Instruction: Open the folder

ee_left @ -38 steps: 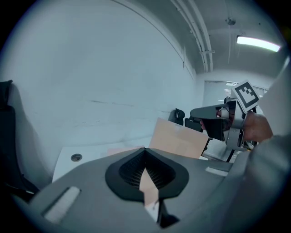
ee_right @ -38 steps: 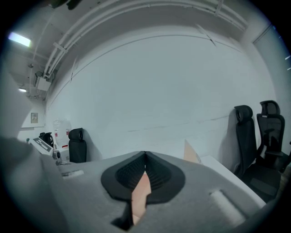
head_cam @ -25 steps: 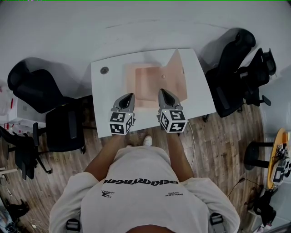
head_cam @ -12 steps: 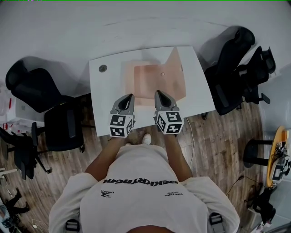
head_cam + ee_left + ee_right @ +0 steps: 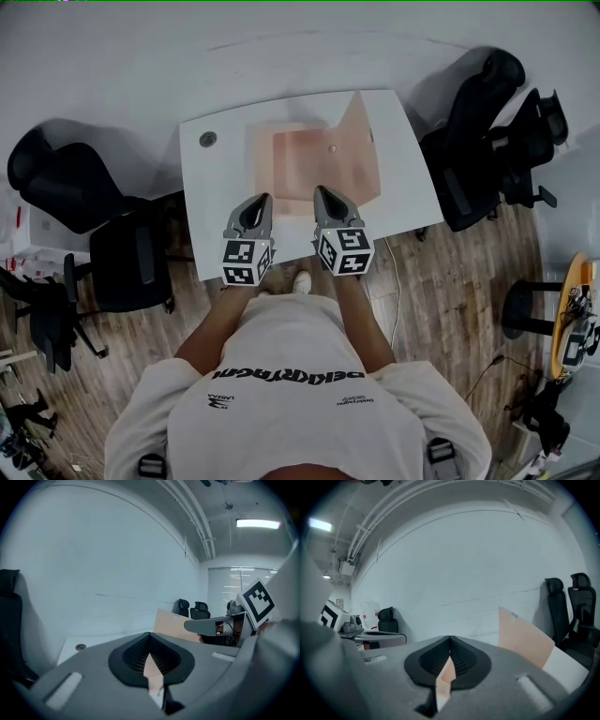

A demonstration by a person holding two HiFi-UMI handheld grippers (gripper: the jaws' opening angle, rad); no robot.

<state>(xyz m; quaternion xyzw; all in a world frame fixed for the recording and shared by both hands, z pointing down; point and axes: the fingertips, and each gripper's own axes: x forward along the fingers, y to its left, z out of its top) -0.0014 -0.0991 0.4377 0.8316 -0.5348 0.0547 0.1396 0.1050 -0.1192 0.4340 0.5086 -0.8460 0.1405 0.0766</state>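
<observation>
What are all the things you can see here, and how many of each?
table: one, white, middle of the room.
folder: one, peach-pink, on the table, right flap standing up.
round cap: one, grey, far left corner of the table.
office chairs: at least four, black, both sides of the table.
round table: one, wooden top, right edge.
shoe: one, white, under the table's near edge.
left gripper: one, grey, shut, at the folder's near edge.
right gripper: one, grey, shut, beside it.
</observation>
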